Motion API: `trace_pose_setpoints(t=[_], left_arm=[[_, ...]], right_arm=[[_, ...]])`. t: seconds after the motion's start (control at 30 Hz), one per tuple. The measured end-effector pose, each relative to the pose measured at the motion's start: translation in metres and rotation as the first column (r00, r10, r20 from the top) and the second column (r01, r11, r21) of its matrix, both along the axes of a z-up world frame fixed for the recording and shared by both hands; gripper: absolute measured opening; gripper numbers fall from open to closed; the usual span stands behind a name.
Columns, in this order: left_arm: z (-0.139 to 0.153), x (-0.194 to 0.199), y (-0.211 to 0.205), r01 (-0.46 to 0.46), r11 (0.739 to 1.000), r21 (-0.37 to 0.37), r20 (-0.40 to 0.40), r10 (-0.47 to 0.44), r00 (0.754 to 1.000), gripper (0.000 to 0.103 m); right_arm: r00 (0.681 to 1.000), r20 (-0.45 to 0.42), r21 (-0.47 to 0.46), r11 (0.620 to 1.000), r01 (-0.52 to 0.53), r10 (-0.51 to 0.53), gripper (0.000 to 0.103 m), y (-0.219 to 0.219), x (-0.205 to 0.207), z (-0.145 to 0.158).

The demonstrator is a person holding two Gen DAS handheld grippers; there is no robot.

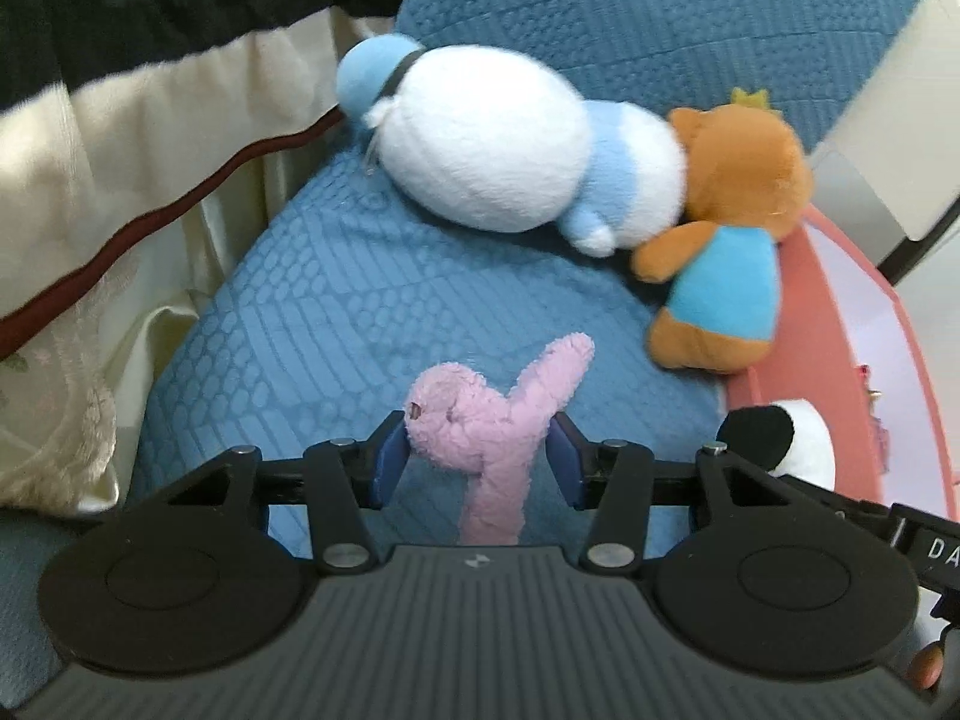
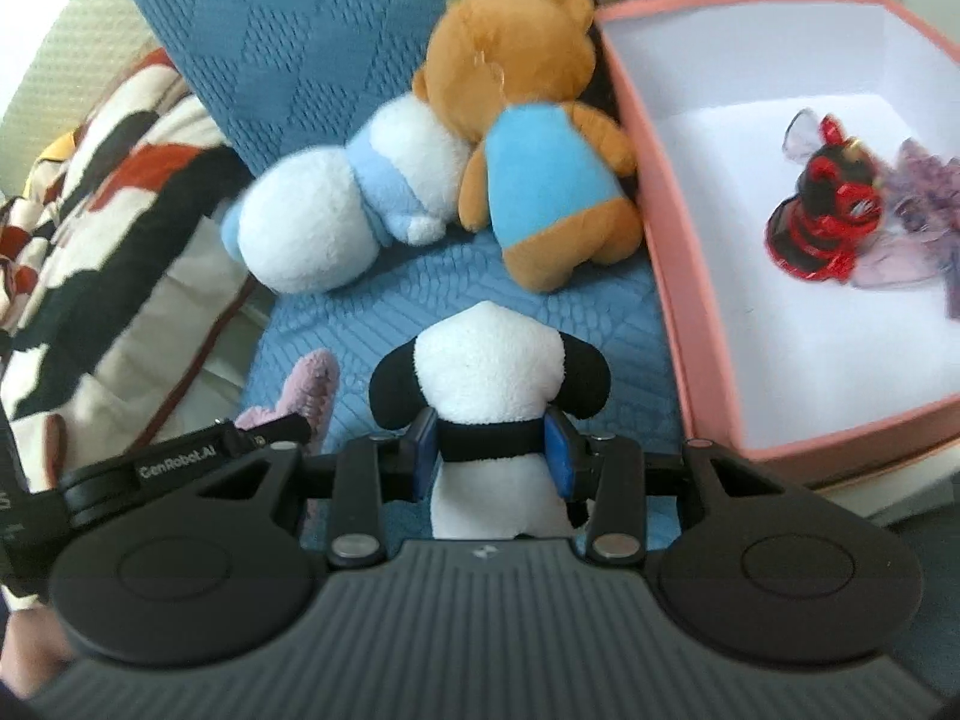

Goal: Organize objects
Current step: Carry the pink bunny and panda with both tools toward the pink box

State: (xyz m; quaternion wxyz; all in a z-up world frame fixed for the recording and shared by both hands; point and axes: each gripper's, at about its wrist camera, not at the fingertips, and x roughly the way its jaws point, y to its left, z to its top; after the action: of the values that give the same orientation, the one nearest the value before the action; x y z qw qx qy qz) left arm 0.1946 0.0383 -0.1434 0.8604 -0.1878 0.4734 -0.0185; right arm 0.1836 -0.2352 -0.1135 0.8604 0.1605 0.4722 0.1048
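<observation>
My left gripper (image 1: 477, 459) is shut on a small pink plush toy (image 1: 480, 420), held just above the blue quilted cushion (image 1: 336, 276); one limb sticks up to the right. In the right wrist view my right gripper (image 2: 495, 456) is shut on a black-and-white panda plush (image 2: 492, 360) at its black band, next to the pink box (image 2: 654, 210). The panda (image 1: 792, 438) also shows at the right of the left wrist view, and the pink toy (image 2: 312, 384) at the left of the right wrist view.
A white-and-blue plush (image 1: 492, 144) and a brown bear in a blue shirt (image 1: 738, 180) lie against the cushion's back, the bear touching the box wall (image 1: 840, 312). Inside the box lie a red-and-black toy (image 2: 822, 210) and purple translucent pieces (image 2: 924, 192). A patterned blanket (image 2: 90, 210) lies left.
</observation>
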Motion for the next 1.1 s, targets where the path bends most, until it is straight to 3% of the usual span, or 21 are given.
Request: trace_pose_setpoints(t=[0.2, 0.4, 0.67, 0.9, 1.1], left_arm=[[0.047, -0.004, -0.034, 0.052, 0.999, -0.012, 0.010, -0.051, 0.999, 0.056], [0.098, -0.003, -0.069, 0.081, 0.994, -0.073, 0.041, -0.079, 0.996, 0.056], [0.159, 0.012, -0.125, 0.150, 0.986, -0.069, 0.114, -0.142, 0.983, 0.056], [0.184, 0.016, -0.174, 0.188, 0.978, -0.093, 0.173, -0.170, 0.970, 0.056], [0.180, 0.030, -0.213, 0.211, 0.973, -0.094, 0.180, -0.192, 0.965, 0.056]], right_arm=[[0.999, 0.035, -0.014, 1.000, 0.027, -0.027, 0.041, -0.024, -0.007, 0.042], [0.999, 0.039, 0.018, 0.999, 0.035, -0.036, 0.041, -0.056, -0.013, 0.082], [0.992, 0.109, 0.023, 0.998, 0.060, -0.062, 0.041, -0.106, -0.008, 0.130], [0.982, 0.166, 0.030, 0.996, 0.089, -0.093, 0.041, -0.150, -0.001, 0.154], [0.975, 0.170, 0.022, 0.989, 0.144, -0.145, 0.041, -0.191, 0.009, 0.148]])
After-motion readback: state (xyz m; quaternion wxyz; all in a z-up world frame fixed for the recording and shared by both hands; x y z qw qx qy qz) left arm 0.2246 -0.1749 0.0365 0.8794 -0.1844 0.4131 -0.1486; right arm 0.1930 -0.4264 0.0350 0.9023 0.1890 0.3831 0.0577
